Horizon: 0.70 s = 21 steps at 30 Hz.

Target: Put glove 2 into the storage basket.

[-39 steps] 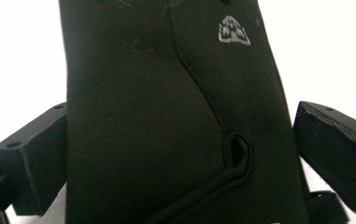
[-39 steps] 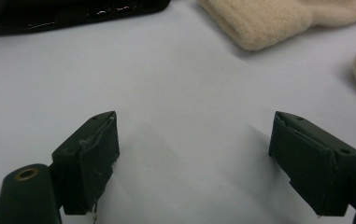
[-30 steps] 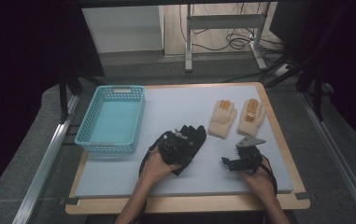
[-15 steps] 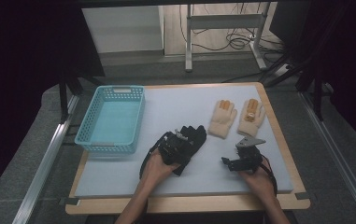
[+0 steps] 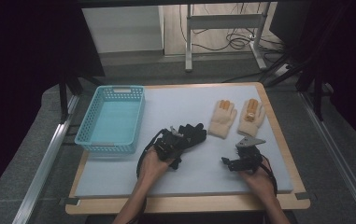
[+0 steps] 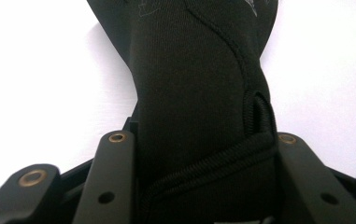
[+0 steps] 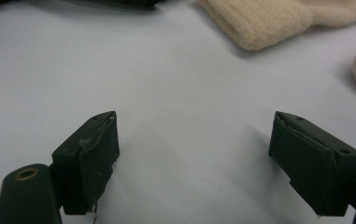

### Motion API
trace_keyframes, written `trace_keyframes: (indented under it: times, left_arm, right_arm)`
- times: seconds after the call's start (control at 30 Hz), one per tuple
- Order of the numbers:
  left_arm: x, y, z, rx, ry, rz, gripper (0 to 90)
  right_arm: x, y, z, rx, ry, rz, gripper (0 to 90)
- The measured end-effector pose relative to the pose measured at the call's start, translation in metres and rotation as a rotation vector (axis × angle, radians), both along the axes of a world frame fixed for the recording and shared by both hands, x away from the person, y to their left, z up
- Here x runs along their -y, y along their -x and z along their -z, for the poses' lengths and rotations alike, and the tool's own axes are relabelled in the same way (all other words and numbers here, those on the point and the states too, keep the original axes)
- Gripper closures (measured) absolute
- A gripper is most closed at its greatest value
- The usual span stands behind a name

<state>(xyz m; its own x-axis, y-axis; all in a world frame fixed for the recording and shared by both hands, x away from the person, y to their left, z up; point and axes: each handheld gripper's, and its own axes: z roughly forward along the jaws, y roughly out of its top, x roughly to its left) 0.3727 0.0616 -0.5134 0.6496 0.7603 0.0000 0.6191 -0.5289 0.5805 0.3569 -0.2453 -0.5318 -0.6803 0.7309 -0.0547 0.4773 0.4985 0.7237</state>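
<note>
**Black glove caught at the cuff, basket waiting**

Nearest the person, two forearms come in over the front edge of the table (image 5: 185,203). The right gripper (image 5: 227,162) rests low on the pale mat with its jaws spread wide and nothing between them; in the right gripper view the bare mat lies between the two pads, and the cuff of a cream glove (image 7: 264,23) sits a little beyond.

The left gripper (image 5: 175,140) is clamped on the black glove (image 5: 190,135). In the left gripper view the glove's wrist end is bunched between the jaws, its ribbed hem and a small loop (image 6: 259,112) squeezed in, while the palm and fingers stretch away over the mat. The glove lies near the middle of the table, just right of the basket's near corner.

Farther back, the pair of cream gloves (image 5: 223,117) lies flat, side by side, fingers pointing away. To the left stands the blue basket (image 5: 88,135), with nothing in it.

The step in hand appears to be the grasp itself: the glove is gripped but probably not yet lifted. The next move would call for raising it high enough that the limp fingers clear the basket's rim, carrying it left, and letting go over the basket. The loose fingers could drag or snag on the mesh wall if the lift is too low.
</note>
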Motion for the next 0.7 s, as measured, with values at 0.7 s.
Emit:
trace_keyframes:
  times: [0.7]
  left_arm:
    - [-0.061,-0.032,-0.08,0.061,0.016,-0.153,59.4]
  right_arm:
    - [0.0,0.0,0.0,0.0,0.0,-0.001,15.7]
